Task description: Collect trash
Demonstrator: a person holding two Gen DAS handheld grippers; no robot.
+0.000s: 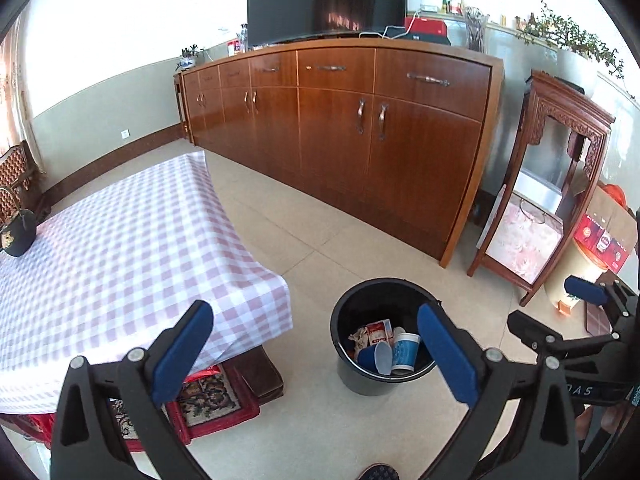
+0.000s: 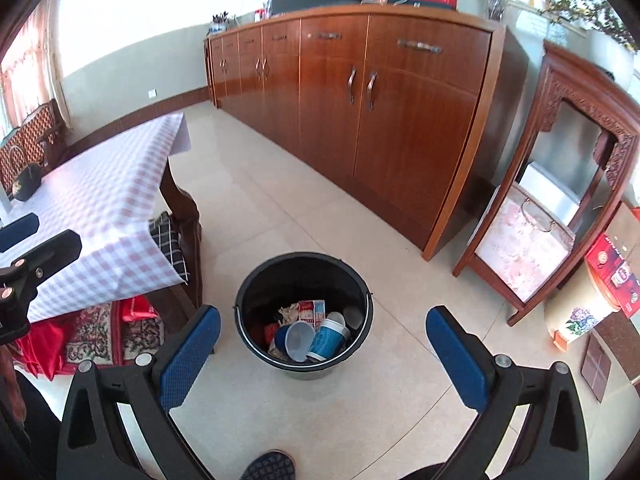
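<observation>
A black bucket [image 1: 360,376] [image 2: 256,280] stands on the tiled floor beside the table corner. Inside it lie two blue-and-white paper cups [image 1: 404,350] [image 2: 328,338], a crumpled red-and-white packet [image 1: 376,330] [image 2: 310,310] and other scraps. My left gripper [image 1: 316,324] hovers open above the floor, between table and bucket, with nothing between its blue pads. My right gripper [image 2: 324,328] is open over the bucket, empty too. The right gripper [image 1: 560,300] also shows at the right edge of the left wrist view, and the left gripper [image 2: 36,236] at the left edge of the right wrist view.
A table with a pink checked cloth [image 1: 120,240] [image 2: 92,200] stands at left, a dark cap [image 1: 18,236] on it. A long wooden sideboard [image 1: 340,120] [image 2: 360,100] lines the far wall. A carved wooden stand [image 1: 548,184] and boxes are at right. A slipper toe [image 2: 268,466] shows below.
</observation>
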